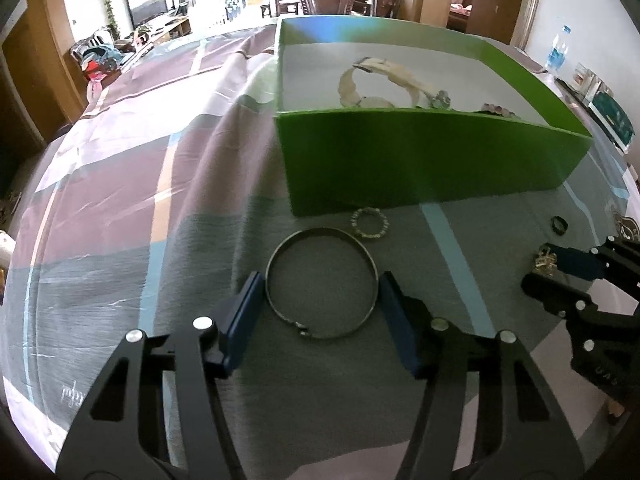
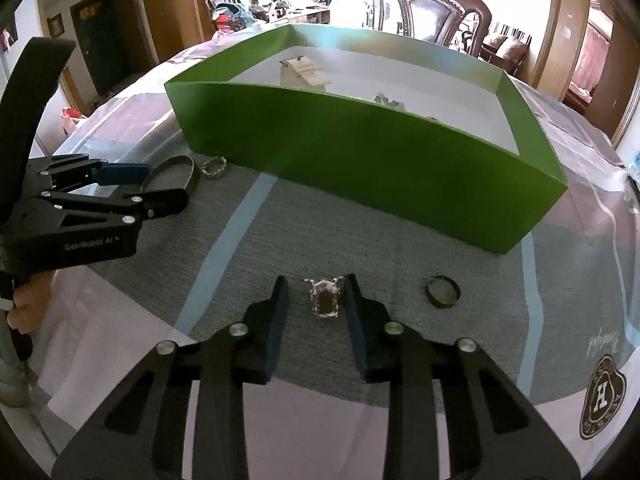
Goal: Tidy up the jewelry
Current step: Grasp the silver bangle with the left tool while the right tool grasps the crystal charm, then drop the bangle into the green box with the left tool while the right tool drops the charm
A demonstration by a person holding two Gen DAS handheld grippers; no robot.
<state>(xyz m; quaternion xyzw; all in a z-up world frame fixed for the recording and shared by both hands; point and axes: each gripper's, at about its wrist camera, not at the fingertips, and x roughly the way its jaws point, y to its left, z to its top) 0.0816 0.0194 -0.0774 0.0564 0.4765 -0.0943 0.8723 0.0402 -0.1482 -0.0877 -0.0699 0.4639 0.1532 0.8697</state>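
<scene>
A green box (image 1: 420, 152) stands on the cloth; it holds a cream watch (image 1: 380, 74) and other small pieces. My left gripper (image 1: 320, 280) is open, its fingers either side of a silver bangle (image 1: 276, 256) lying flat. A small beaded ring (image 1: 370, 222) lies just beyond, by the box wall. My right gripper (image 2: 314, 280) is open around a dark-stoned brooch-like piece (image 2: 325, 298) on the cloth. A dark ring (image 2: 442, 292) lies to its right. The box (image 2: 360, 160), the bangle (image 2: 172, 174) and the left gripper (image 2: 152, 184) also show in the right wrist view.
A patterned grey and mauve cloth (image 1: 160, 220) covers the table. A wooden chair (image 2: 432, 8) stands behind the box. A water bottle (image 1: 558, 50) and a teal item (image 1: 612, 118) are at the far right.
</scene>
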